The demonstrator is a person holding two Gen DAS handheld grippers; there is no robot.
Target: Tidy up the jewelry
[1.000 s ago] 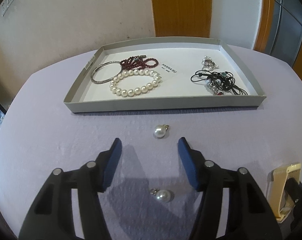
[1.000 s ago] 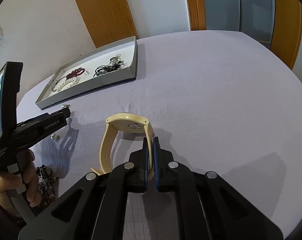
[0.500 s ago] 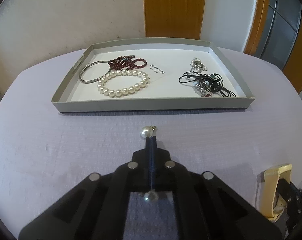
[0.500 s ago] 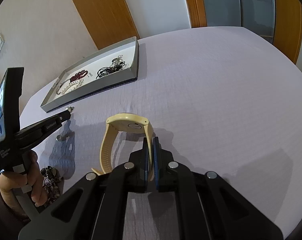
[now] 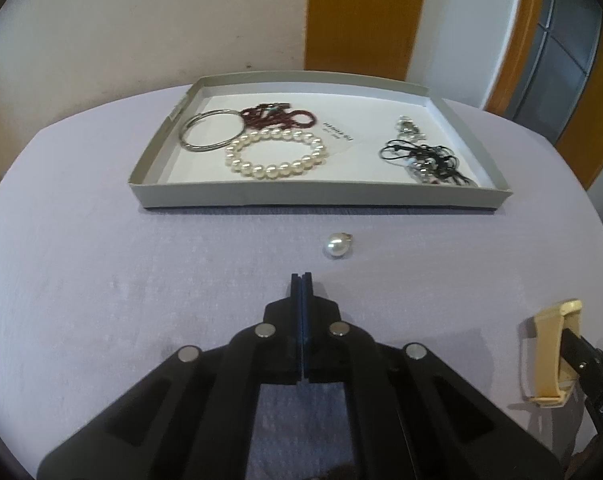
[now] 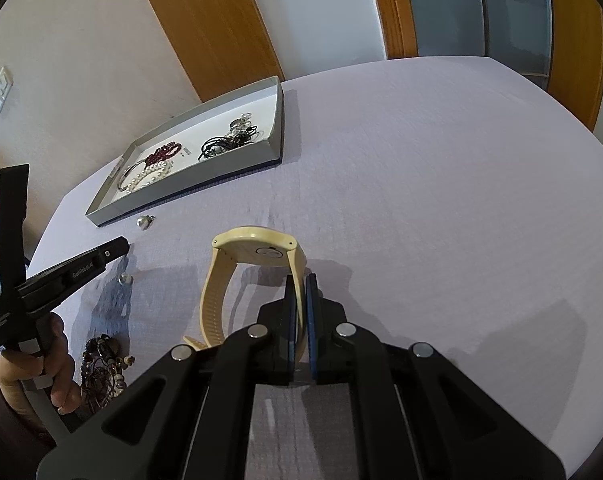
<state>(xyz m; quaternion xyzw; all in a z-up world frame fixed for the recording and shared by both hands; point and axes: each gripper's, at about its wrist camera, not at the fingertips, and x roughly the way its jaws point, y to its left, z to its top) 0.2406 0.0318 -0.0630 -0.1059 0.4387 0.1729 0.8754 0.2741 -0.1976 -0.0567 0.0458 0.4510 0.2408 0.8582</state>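
The black left gripper, its blue-padded jaws pressed together with nothing between them, hovers over the lilac tablecloth. Just ahead lies a white pearl pendant, short of the shallow grey cardboard tray holding a white pearl bracelet, a silver bangle and tangled black cords.

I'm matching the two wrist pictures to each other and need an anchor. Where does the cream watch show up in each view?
Left wrist view: the cream watch sits at the far right edge, low, seen side-on.
Right wrist view: it is in the centre, its strap between the right gripper fingers.
Shared landmark: the grey jewelry tray, beyond the watch in both.
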